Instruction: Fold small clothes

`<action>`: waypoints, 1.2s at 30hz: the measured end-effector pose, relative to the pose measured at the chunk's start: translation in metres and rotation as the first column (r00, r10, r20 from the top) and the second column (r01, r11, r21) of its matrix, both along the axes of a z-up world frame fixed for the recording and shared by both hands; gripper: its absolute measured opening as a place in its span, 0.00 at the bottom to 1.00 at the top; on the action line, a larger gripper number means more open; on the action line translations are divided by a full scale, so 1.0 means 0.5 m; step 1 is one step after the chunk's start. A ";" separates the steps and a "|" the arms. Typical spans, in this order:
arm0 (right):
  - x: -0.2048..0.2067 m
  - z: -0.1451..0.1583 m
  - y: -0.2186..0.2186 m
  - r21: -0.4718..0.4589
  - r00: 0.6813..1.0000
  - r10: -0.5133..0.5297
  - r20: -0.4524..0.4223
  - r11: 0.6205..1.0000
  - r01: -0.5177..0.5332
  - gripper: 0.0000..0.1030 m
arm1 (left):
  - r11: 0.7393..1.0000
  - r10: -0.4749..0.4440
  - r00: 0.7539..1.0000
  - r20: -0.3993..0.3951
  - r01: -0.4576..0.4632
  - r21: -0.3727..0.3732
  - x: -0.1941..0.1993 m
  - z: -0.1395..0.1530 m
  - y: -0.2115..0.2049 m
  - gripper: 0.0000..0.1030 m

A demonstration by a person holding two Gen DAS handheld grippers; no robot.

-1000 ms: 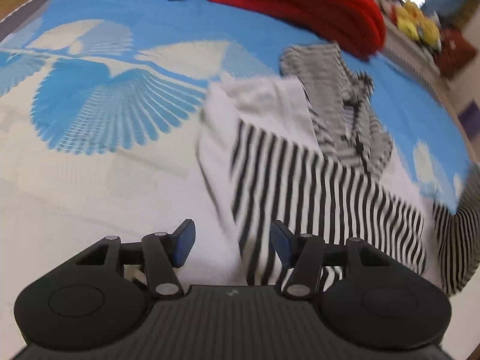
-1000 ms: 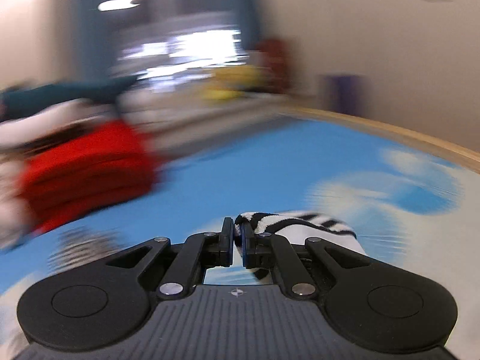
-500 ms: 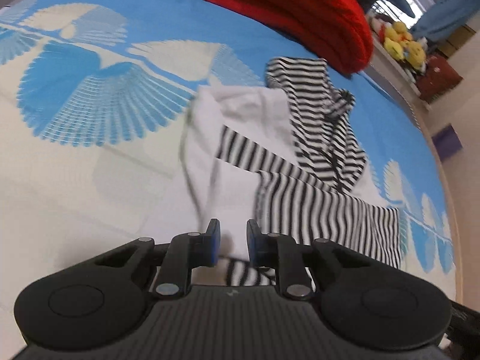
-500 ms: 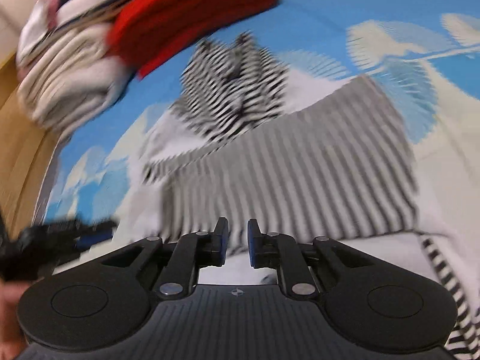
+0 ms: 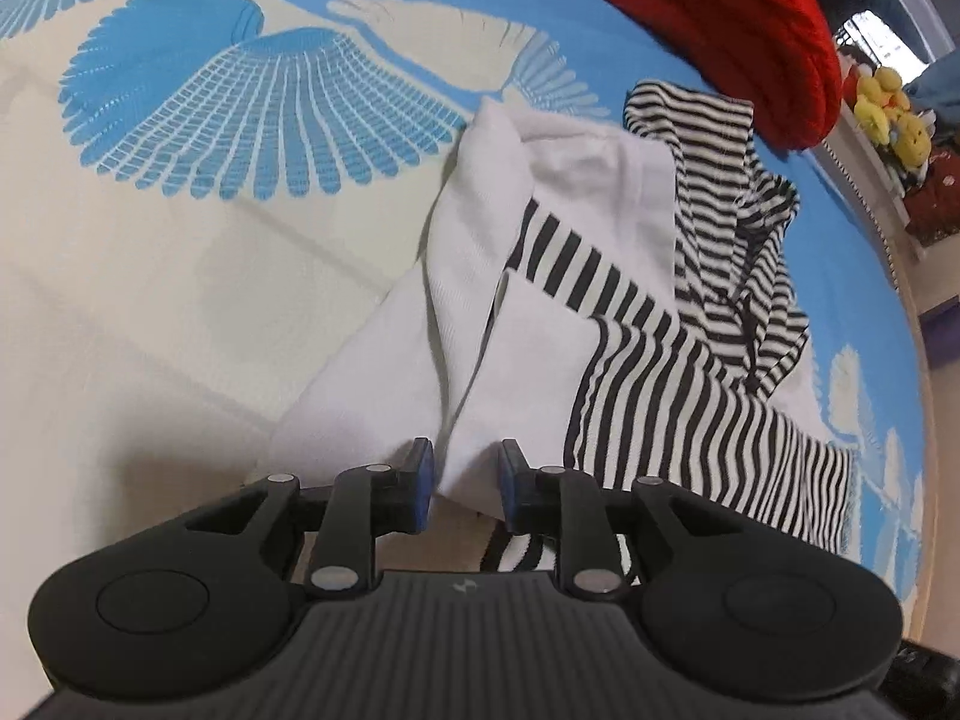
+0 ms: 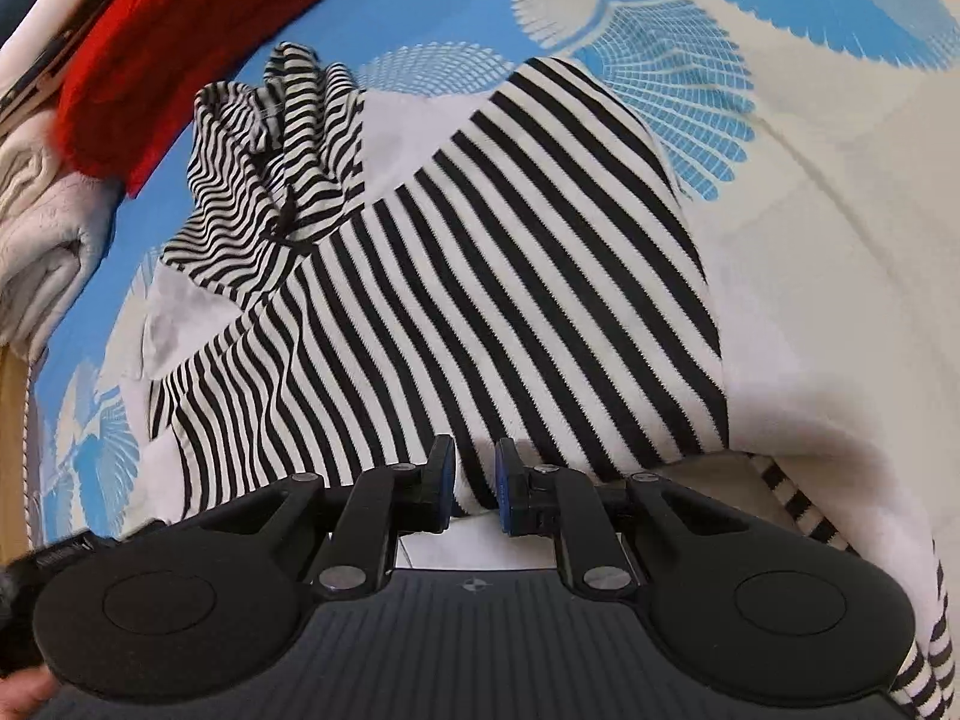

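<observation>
A black-and-white striped garment (image 5: 660, 372) with white panels lies crumpled on the blue-and-cream bed sheet (image 5: 240, 120). A ridge of its white fold (image 5: 498, 372) runs up into my left gripper (image 5: 465, 480). The jaws are opening slightly, but the fold fills the gap and touches both pads. In the right wrist view the striped panel (image 6: 510, 252) lies flat. My right gripper (image 6: 474, 486) hovers at its near edge. Its jaws stand a little apart, and the stripes run unpinched through the gap. A bunched striped part (image 6: 270, 150) lies at the far side.
A red knit bundle (image 5: 720, 18) lies beyond the garment, also in the right wrist view (image 6: 180, 30). Folded cream cloth (image 6: 36, 228) sits beside it. Yellow soft toys (image 5: 888, 108) stand on a ledge past the bed. Bare sheet (image 6: 840, 210) spreads to the right.
My left gripper sank to the garment and its wide jaws narrowed around the white fold. My right gripper swung down from facing the room, let go of a striped piece and came over the striped panel.
</observation>
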State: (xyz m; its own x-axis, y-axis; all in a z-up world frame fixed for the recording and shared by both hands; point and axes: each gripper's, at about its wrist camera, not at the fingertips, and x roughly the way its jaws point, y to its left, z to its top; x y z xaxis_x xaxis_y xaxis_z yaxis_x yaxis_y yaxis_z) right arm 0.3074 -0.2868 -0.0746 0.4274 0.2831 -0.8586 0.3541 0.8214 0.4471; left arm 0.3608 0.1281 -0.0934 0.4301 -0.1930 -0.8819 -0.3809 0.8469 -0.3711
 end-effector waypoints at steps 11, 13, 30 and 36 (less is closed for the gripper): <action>0.003 0.005 -0.010 -0.027 0.999 -0.054 0.002 0.998 0.054 0.14 | 0.989 -0.020 0.985 0.172 -0.005 0.146 -0.095 0.125 -0.026 0.04; 0.002 -0.003 -0.017 -0.036 0.996 -0.082 -0.017 0.996 0.082 0.14 | 0.991 -0.016 0.995 0.096 0.003 0.137 -0.094 0.103 -0.020 0.05; 0.005 -0.031 -0.044 -0.107 0.982 -0.172 -0.079 0.981 0.163 0.14 | 0.988 -0.094 0.995 0.017 0.091 0.127 -0.038 0.023 -0.044 0.16; 0.020 -0.003 -0.021 -0.130 0.998 -0.058 0.007 0.990 0.058 0.27 | 0.982 -0.093 0.995 -0.024 0.096 0.161 -0.031 0.002 -0.047 0.28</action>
State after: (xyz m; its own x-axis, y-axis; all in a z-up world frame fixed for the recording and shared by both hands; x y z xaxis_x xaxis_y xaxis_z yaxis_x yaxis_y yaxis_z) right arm 0.3176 -0.2973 -0.0761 0.4423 0.1436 -0.8853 0.4015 0.8510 0.3386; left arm 0.3451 0.1044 -0.0922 0.4022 -0.0866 -0.9115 -0.3014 0.9275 -0.2211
